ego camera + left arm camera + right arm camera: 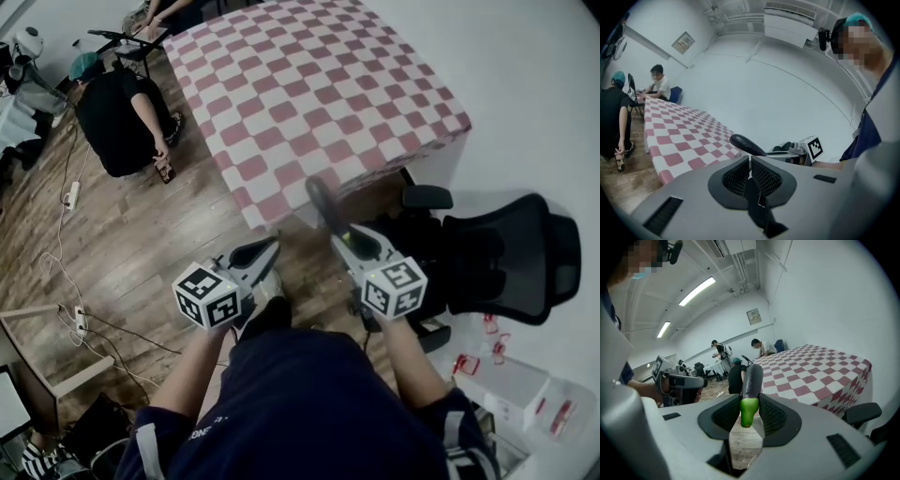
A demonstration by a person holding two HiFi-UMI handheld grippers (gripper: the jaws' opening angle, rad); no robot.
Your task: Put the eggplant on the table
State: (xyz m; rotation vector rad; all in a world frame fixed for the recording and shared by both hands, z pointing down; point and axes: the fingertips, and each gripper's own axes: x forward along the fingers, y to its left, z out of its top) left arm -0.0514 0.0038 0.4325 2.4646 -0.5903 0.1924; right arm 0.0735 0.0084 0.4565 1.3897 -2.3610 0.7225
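Note:
My right gripper [349, 234] [750, 412] is shut on the green stem end of a dark purple eggplant [752, 380] [324, 204] [746, 144], which sticks out ahead of the jaws, its tip just past the near corner of the table in the head view. The table [309, 94] [820, 373] [679, 136] wears a red-and-white checked cloth and lies ahead of both hands. My left gripper [272, 247] [750, 165] is held beside the right one with its jaws nearly together and nothing between them.
A black office chair [506, 258] [860, 412] stands right of the table's near corner. A person in black [117, 112] crouches on the wooden floor at the left, with cables and a power strip [71, 195] nearby. Another person [658, 84] sits at the table's far end.

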